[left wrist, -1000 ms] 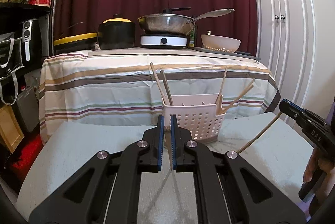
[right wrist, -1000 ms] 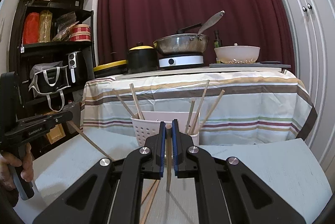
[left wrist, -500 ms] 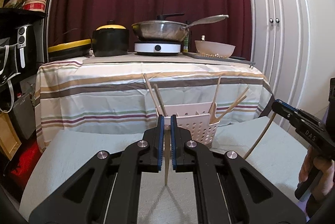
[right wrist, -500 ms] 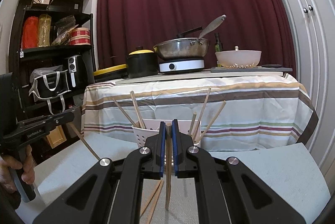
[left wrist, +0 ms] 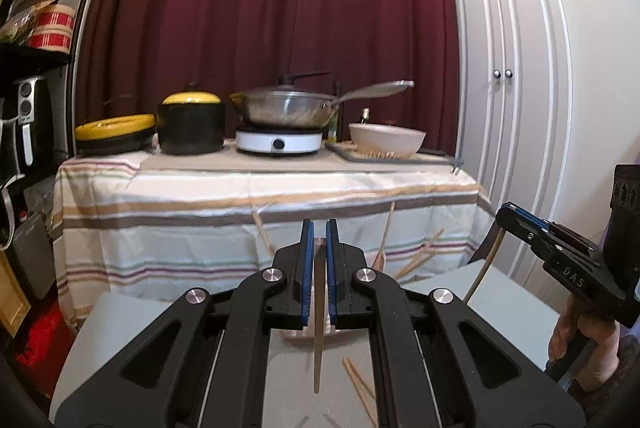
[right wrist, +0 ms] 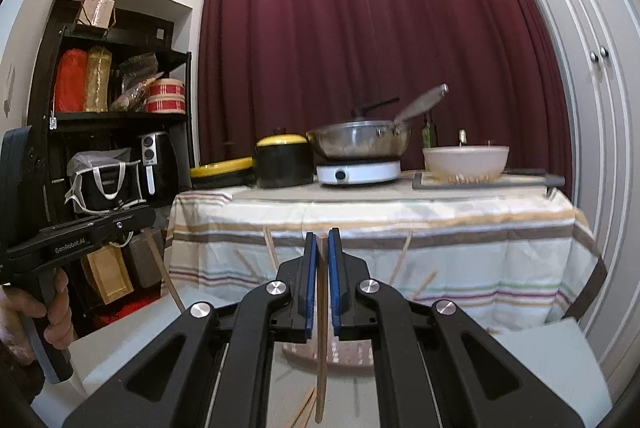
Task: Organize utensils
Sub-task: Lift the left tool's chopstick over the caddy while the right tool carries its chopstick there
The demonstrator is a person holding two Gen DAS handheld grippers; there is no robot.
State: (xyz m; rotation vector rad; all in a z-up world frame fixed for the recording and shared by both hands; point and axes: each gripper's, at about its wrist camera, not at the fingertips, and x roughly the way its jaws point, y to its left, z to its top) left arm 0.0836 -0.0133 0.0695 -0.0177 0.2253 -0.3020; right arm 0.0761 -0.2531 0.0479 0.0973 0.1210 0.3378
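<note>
My left gripper [left wrist: 318,240] is shut on a wooden chopstick [left wrist: 318,340] that hangs down from the pads. My right gripper [right wrist: 322,248] is shut on another wooden chopstick [right wrist: 321,368], also hanging down. Both are held high above the pale table [left wrist: 120,328]. The white perforated utensil basket [right wrist: 344,352] is mostly hidden behind the fingers; chopsticks stand in it [left wrist: 386,236]. Loose chopsticks [left wrist: 360,384] lie on the table below. The right gripper also shows at the right edge of the left wrist view [left wrist: 508,216], and the left gripper at the left edge of the right wrist view [right wrist: 148,218].
Behind stands a table with a striped cloth [left wrist: 240,204] carrying a black pot [left wrist: 191,124], a pan on a hotplate [left wrist: 280,108] and a bowl [left wrist: 386,140]. Black shelves [right wrist: 104,116] stand left, white cupboard doors [left wrist: 516,108] right.
Both grippers have risen with their chopsticks. The basket has dropped low in both views, behind the fingers.
</note>
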